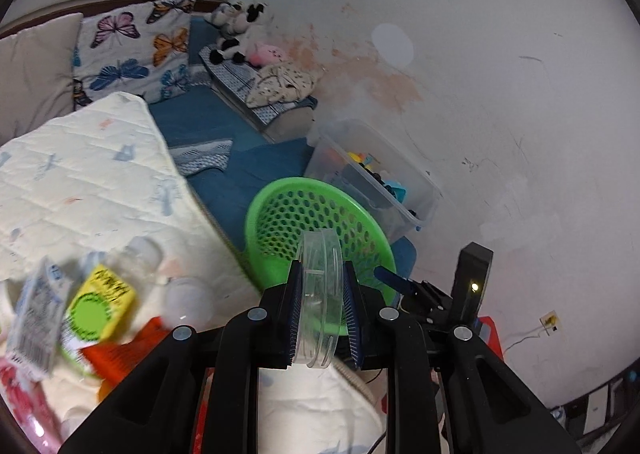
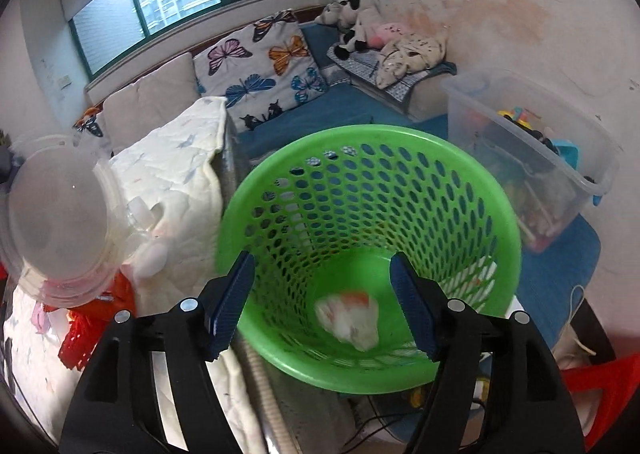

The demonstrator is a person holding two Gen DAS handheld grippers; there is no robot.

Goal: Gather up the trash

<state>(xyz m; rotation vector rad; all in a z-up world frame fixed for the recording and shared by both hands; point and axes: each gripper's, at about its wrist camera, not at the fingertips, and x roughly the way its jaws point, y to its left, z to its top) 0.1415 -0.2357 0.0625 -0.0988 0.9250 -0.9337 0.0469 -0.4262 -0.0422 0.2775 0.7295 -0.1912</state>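
Observation:
My left gripper [image 1: 322, 308] is shut on a clear round plastic lid [image 1: 320, 298], held on edge just short of the green perforated basket [image 1: 280, 190]. The same lid shows at the left of the right wrist view [image 2: 60, 222]. My right gripper [image 2: 320, 302] is open and empty, poised over the basket [image 2: 500, 222]. A crumpled white and orange wrapper [image 2: 348, 316] lies on the basket's floor. Loose trash lies on the white quilt [image 1: 80, 182]: a yellow and green carton [image 1: 100, 302], a clear bottle [image 1: 140, 258], a red wrapper [image 1: 124, 354].
A clear storage bin [image 2: 532, 150] of toys stands right of the basket against the stained wall. Butterfly pillows [image 2: 264, 62] and plush toys [image 2: 360, 26] sit behind on the blue bedding. A red stool [image 2: 608, 386] is at lower right.

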